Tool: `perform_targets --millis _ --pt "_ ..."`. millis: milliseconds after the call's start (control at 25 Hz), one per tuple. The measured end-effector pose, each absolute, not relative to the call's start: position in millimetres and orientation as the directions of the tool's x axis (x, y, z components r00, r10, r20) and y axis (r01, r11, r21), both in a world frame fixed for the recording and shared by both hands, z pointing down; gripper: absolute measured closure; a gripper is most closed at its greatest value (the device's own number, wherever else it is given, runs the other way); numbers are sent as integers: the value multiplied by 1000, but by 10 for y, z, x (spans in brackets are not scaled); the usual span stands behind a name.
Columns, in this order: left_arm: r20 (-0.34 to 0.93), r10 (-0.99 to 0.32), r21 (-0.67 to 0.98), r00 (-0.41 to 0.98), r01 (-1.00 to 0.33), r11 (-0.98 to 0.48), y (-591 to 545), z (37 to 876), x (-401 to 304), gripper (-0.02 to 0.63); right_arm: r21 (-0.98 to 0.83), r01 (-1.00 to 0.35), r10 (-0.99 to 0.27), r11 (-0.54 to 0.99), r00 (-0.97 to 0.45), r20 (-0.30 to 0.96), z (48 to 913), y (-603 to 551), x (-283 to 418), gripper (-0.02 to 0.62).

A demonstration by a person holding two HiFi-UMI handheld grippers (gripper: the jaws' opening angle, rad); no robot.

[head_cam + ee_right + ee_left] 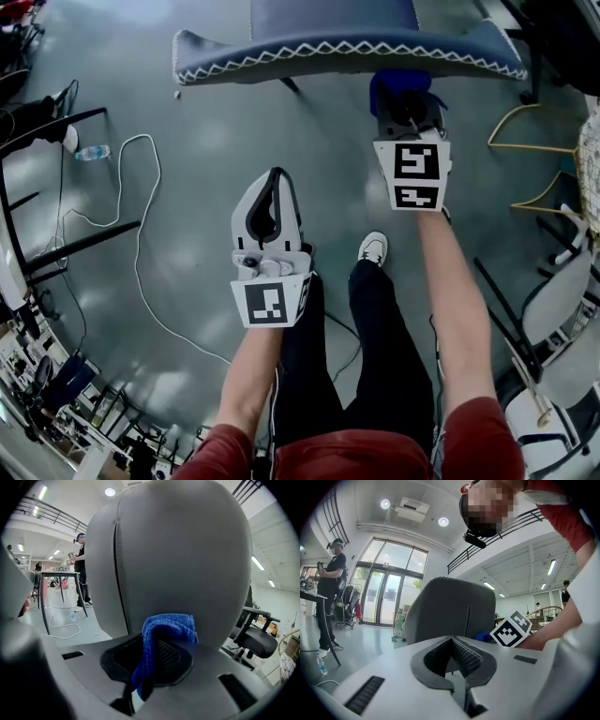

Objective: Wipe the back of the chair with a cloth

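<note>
The grey chair (347,52) stands in front of me, its stitched top edge across the top of the head view. My right gripper (405,108) is shut on a blue cloth (394,86) and holds it close against the chair back (178,559). In the right gripper view the cloth (164,625) folds over between the jaws of the right gripper (154,646). My left gripper (275,178) hangs lower and to the left, shut with nothing in it, away from the chair. In the left gripper view the left gripper (452,641) points at the chair back (450,609).
A water bottle (92,152) and a white cable (141,234) lie on the floor at left, near black frame legs (56,244). Other chairs (553,309) crowd the right side. My shoe (373,248) is below the chair. A person (330,597) stands off to the left.
</note>
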State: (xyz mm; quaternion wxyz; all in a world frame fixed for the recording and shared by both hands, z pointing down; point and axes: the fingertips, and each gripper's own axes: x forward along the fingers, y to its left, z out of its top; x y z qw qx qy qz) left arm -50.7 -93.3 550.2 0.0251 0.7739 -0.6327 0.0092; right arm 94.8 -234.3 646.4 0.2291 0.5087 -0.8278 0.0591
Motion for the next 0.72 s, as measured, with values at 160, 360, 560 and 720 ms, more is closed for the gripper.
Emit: perform_targets --millis 160,360,560,720 --pt "41 -985 31 170 -985 -169 -854 5502 -767 592 132 -857 -803 497 -397 445 6488 -2306 650 535" --pt "27 -991 41 134 -990 -132 -737 5459 -1167 592 127 -860 -803 495 -397 444 6461 -2265 269 535" --pt "31 -995 61 92 -994 -90 -614 5481 -1551 592 126 -838 -791 531 -437 427 6416 -2198 -158 535" --pt "40 -997 58 70 -996 -67 -485 5523 -1779 592 145 -797 -763 587 -484 428 6385 -2154 -612 535"
